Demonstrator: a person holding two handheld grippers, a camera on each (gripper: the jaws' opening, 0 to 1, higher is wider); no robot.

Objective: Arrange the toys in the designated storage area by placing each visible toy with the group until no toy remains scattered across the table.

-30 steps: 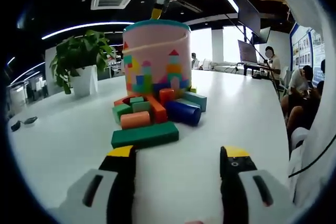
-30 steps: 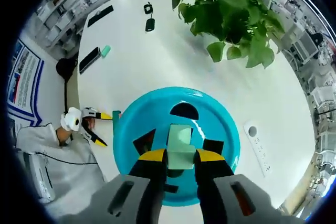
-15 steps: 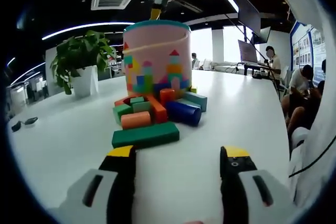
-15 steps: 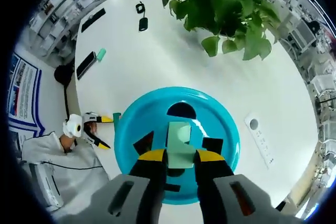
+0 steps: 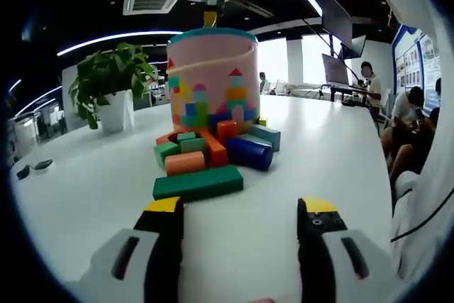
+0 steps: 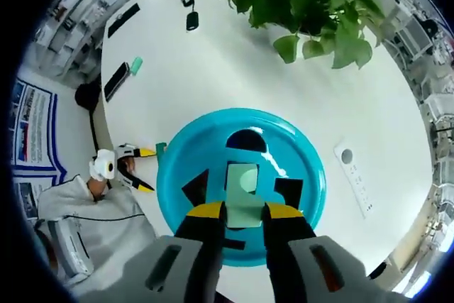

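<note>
Right gripper (image 6: 243, 212) has its fingers clamped on a pale green block (image 6: 243, 193), hanging straight above the bucket lid (image 6: 298, 154), over its slots. Left gripper (image 5: 241, 211), fingers apart, faces the blocks (image 5: 206, 154) at the bucket's (image 5: 213, 76) base.

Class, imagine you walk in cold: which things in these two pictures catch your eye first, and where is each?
The tall pink bucket stands mid-table with bright blocks heaped at its foot. From above, its blue lid with shaped holes sits below the right hand-held gripper, which grips a pale green block. A leafy plant stands beyond.
</note>
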